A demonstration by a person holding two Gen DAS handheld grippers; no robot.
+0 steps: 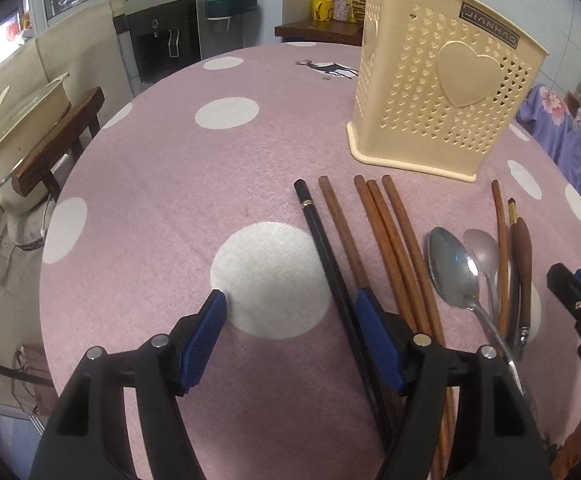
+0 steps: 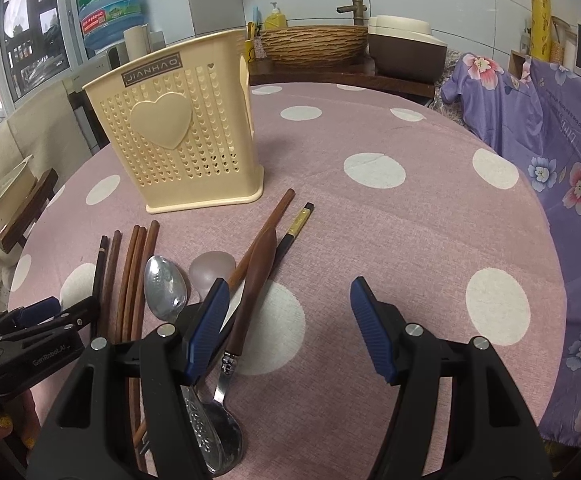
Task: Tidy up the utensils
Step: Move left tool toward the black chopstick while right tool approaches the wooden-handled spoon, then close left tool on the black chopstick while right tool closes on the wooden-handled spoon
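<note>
A cream perforated utensil holder (image 1: 438, 92) with a heart stands upright on the pink dotted tablecloth; it also shows in the right wrist view (image 2: 178, 132). In front of it lie a black chopstick (image 1: 322, 240), several brown wooden chopsticks (image 1: 390, 232), two metal spoons (image 1: 450, 268) and a wooden-handled spoon (image 2: 256, 280). My left gripper (image 1: 290, 312) is open and empty, low over the cloth just left of the chopsticks. My right gripper (image 2: 286, 300) is open and empty, right of the spoons.
A wooden stool with a cream pot (image 1: 22, 140) stands at the table's left edge. A purple floral cloth (image 2: 550, 140) drapes at the right. A woven basin and a tap (image 2: 314, 40) stand on a counter behind the table.
</note>
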